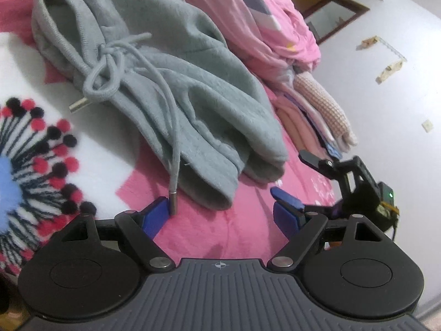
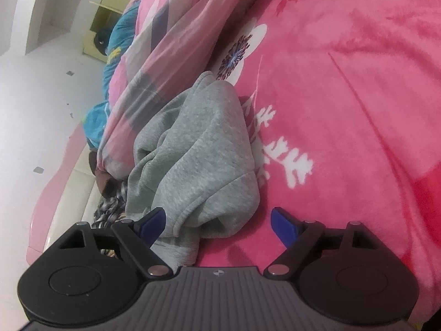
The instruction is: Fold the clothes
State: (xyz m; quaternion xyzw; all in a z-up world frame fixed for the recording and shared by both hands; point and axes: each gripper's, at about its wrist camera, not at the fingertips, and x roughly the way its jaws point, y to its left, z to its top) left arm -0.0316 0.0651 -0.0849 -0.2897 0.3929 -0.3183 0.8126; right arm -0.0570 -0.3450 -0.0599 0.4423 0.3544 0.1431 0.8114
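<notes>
A grey fleece garment (image 1: 171,82) with a knotted drawstring (image 1: 110,63) lies crumpled on the pink blanket (image 1: 206,229). One metal-tipped cord end (image 1: 173,201) hangs just by my left gripper's left finger. My left gripper (image 1: 220,212) is open and empty, just short of the garment's hem. The right gripper (image 1: 344,176) shows in the left wrist view at the right, open. In the right wrist view the same grey garment (image 2: 198,149) lies ahead. My right gripper (image 2: 217,220) is open, with the garment's hem between its fingers.
A pink patterned quilt (image 1: 248,13) is bunched behind the garment and also shows in the right wrist view (image 2: 171,41). Folded pink and checked clothes (image 1: 322,115) are stacked at the bed's edge. A white wall (image 1: 386,96) lies beyond. Blue fabric (image 2: 115,63) lies further back.
</notes>
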